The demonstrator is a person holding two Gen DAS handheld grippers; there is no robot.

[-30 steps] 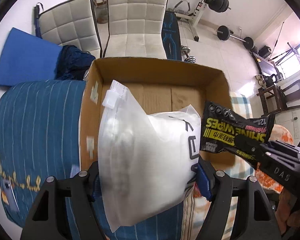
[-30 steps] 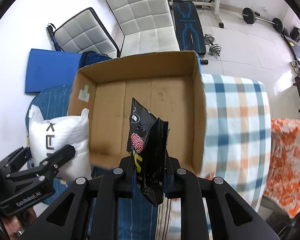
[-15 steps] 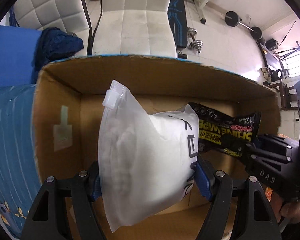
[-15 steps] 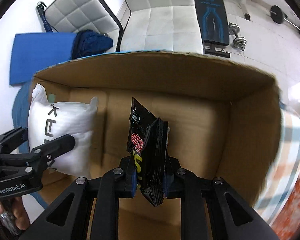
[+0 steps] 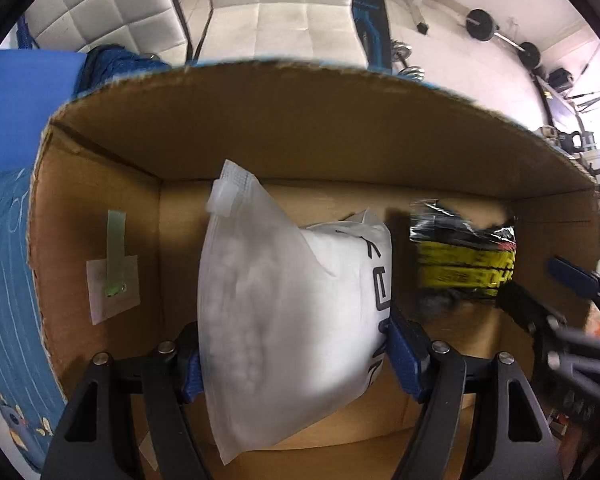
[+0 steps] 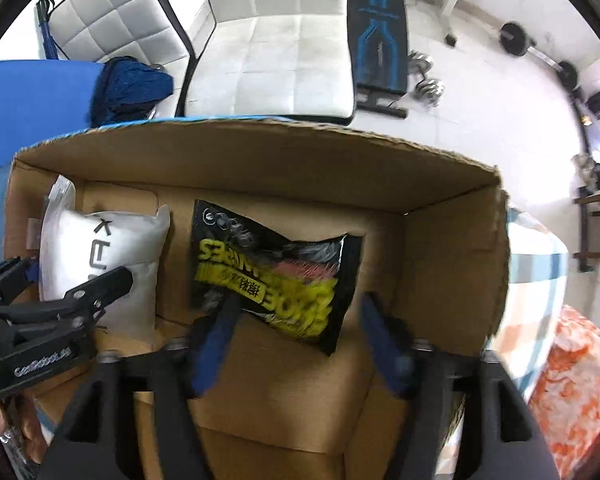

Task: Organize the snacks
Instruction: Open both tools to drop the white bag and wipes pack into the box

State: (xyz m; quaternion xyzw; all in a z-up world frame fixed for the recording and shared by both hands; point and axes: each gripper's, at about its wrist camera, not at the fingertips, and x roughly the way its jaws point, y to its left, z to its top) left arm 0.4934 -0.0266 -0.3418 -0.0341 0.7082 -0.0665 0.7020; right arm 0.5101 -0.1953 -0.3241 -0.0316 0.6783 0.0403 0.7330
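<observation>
An open cardboard box [image 5: 300, 120] [image 6: 452, 248] fills both views. My left gripper [image 5: 296, 344] is shut on a white zip pouch [image 5: 284, 312] and holds it inside the box on the left side. The pouch [image 6: 100, 248] and left gripper [image 6: 72, 300] also show at the left of the right wrist view. A black and yellow packet [image 6: 268, 268] lies loose on the box floor, blurred, just ahead of my right gripper [image 6: 300, 344], which is open with its blue pads apart. In the left wrist view the packet [image 5: 464, 256] sits to the right of the pouch.
White padded chairs [image 6: 276, 40] and a blue bench [image 6: 376, 28] stand beyond the box, with weights on the tiled floor. A blue mat [image 6: 28, 100] lies at the left. Checked cloth [image 6: 540, 264] and orange patterned fabric [image 6: 572, 380] lie right of the box.
The right gripper has opened and the black and yellow packet has dropped flat onto the box floor. Both grippers have moved deeper into the box; the left still grips the pouch.
</observation>
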